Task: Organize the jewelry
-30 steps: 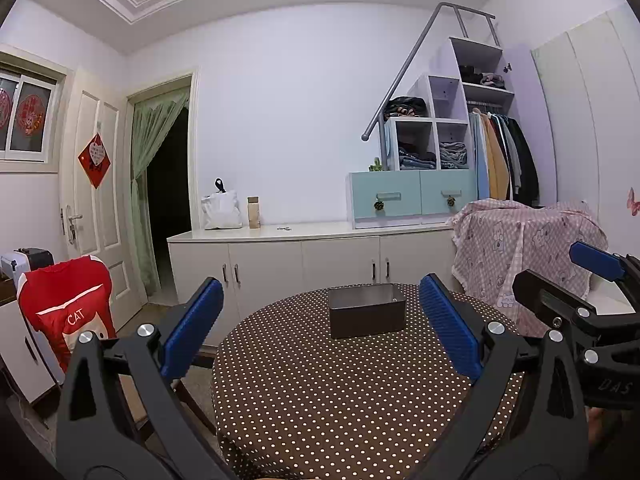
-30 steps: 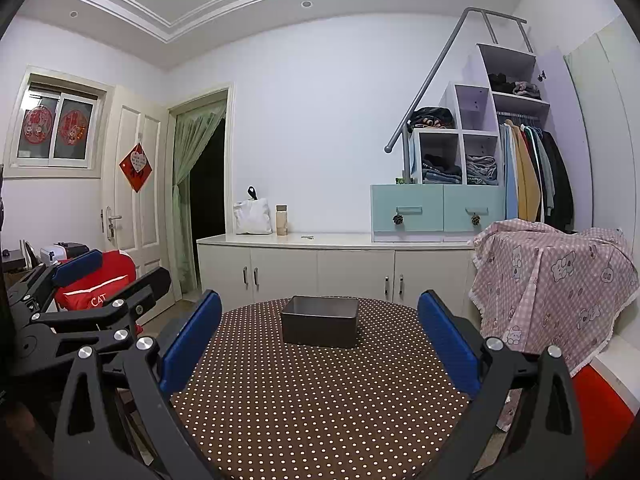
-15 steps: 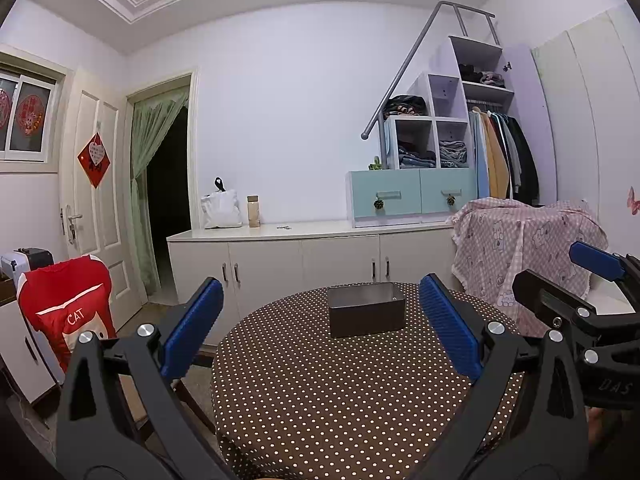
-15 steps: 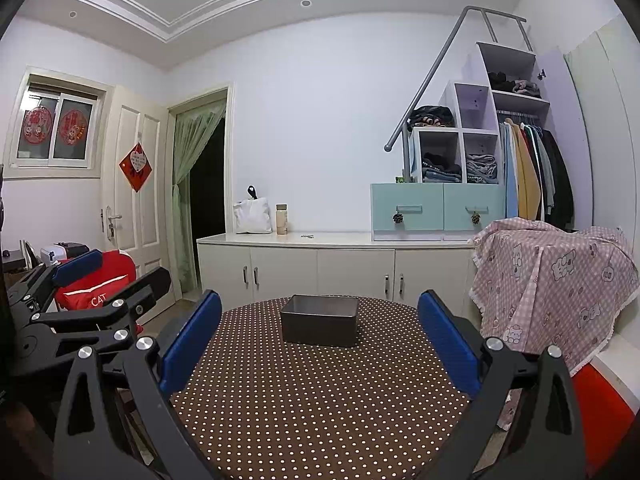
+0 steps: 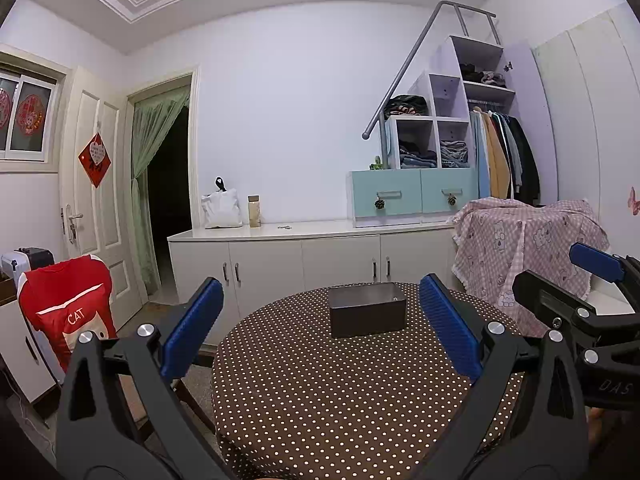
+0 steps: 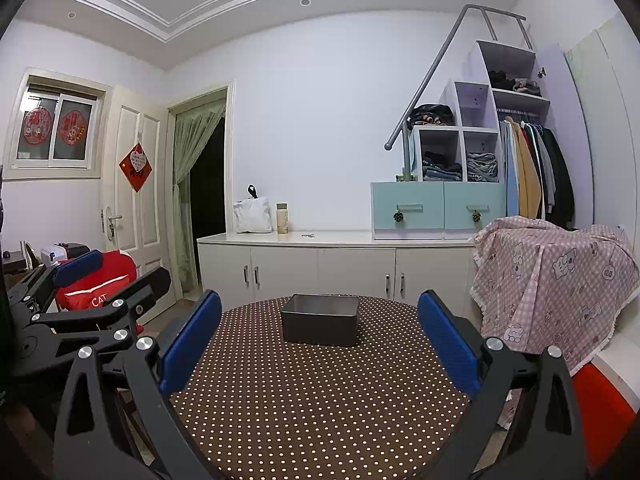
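Your left hand-held gripper [image 5: 320, 328]: spread wide, empty. Round brown polka-dot worktop [image 5: 340, 392]: bare in front. Dark rectangular metal box [image 5: 367, 315]: far side, upright, open-topped, unobstructed. Your right hand-held gripper [image 6: 318, 330]: spread wide, empty.

No visible change: both tongs [image 5: 320, 328] [image 6: 318, 334] hold wide open above table.
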`<state>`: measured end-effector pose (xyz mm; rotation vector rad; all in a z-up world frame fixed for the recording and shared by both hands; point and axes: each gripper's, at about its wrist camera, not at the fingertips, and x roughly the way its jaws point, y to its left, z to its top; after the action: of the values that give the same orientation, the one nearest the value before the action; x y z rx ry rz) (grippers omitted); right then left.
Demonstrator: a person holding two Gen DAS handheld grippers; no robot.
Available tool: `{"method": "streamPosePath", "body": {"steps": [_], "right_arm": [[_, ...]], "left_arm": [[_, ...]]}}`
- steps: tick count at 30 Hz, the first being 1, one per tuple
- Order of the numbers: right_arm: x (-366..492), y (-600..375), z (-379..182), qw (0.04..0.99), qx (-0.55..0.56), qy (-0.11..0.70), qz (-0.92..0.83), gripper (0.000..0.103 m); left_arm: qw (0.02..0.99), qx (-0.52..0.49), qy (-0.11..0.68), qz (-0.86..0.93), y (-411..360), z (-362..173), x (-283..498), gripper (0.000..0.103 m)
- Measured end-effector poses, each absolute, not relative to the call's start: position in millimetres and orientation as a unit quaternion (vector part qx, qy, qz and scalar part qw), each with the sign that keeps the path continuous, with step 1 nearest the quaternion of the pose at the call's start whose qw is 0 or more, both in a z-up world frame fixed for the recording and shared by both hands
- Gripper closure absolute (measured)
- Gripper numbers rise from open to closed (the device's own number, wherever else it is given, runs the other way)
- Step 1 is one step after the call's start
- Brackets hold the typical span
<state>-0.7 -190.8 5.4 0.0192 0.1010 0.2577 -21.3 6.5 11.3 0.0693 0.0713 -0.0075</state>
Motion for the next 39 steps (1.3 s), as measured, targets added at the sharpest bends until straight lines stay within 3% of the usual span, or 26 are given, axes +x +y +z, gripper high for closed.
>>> {"method": "streamPosePath", "body": {"steps": [39], "right_arm": [[3.9, -180.4, -14.2, 0.99, 0.019, 0.07, 0.124, 0.008]], "left_arm": [[0.998, 0.037, 0.052, 0.003, 7.1, -0.2, -11.2, 0.006]]}}
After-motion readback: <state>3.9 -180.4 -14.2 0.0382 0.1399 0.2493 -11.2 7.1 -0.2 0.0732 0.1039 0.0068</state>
